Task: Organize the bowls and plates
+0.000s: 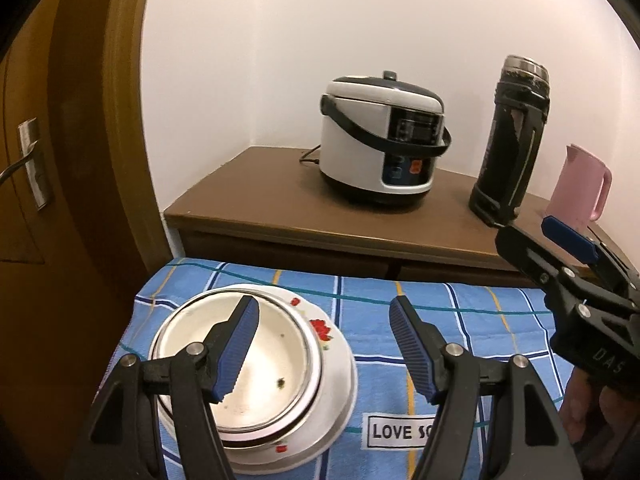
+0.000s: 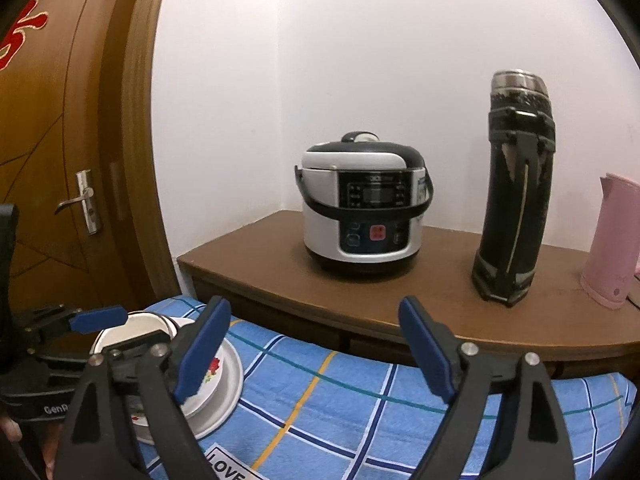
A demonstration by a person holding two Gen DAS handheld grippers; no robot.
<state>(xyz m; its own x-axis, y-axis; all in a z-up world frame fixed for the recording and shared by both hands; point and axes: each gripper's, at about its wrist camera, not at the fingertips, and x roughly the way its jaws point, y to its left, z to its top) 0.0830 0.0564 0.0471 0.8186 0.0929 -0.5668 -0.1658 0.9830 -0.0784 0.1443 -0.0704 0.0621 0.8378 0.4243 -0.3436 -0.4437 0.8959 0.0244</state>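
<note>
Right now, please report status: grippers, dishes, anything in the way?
Left hand-held gripper open, empty, above bowl. Right hand-held gripper open, empty. Bowl stacked on plate. Cloth beside them bare.

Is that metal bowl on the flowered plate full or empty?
Nearly empty. The metal bowl sits upright on the flowered plate, its pale inside bare except for a few small dark specks.

We count 1 steel bowl (image 1: 256, 364) nested in 1 floral plate (image 1: 320, 332), near left. On far cabinet (image 1: 256, 200): 1 rice cooker (image 1: 380, 140), 1 black thermos (image 1: 508, 140), 1 pink jug (image 1: 580, 184). 2 grippers, 1 checked cloth (image 1: 460, 320).
</note>
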